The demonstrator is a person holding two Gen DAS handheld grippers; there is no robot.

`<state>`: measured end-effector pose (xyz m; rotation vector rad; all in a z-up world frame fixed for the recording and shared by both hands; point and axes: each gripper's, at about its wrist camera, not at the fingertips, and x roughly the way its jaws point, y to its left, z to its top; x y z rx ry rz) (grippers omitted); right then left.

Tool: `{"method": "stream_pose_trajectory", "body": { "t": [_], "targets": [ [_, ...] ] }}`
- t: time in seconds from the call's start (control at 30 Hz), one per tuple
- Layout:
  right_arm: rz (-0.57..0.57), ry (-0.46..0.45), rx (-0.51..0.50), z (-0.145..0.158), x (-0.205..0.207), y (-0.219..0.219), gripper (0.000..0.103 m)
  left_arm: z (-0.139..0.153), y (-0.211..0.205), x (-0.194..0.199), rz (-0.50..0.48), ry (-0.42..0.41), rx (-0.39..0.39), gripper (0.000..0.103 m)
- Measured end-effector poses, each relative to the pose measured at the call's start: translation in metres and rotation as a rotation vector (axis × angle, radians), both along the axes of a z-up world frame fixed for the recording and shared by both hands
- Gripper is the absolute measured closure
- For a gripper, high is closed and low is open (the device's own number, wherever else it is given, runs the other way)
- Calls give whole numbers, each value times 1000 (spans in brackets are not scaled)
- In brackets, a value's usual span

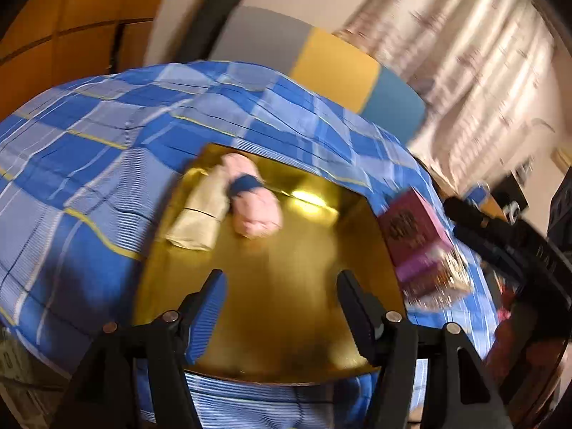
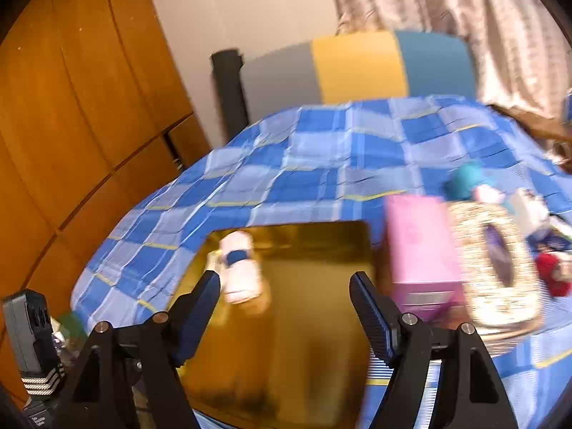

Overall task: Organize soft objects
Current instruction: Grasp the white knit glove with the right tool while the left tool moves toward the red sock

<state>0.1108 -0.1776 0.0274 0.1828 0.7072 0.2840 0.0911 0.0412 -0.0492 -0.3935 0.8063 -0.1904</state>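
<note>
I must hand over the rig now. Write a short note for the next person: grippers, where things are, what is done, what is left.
Left gripper: open, holding nothing, above the gold tray.
Right gripper: open, holding nothing, above the same tray.
On the tray, far left corner: pink roll with a blue band and beige roll, side by side.
Right of the tray, on the checked bedcover: purple box, teal ball, red soft item.
Left: probably the loose soft items.

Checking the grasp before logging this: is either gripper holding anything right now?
Nothing is held. The left gripper and right gripper are both open above the gold tray.
</note>
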Motion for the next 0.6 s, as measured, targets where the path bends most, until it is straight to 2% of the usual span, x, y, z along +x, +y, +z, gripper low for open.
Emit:
{"method": "stream_pose_trajectory", "body": {
  "t": [0.3,0.6],
  "targets": [
    [-218,-13,23,4,-26,-102,27,-2,-61,-12,-183,-1,37,38],
    [-471,115,-29,-32,-35,-225,27,1,-113,-20,-325,-11,47,38]
  ]
}}
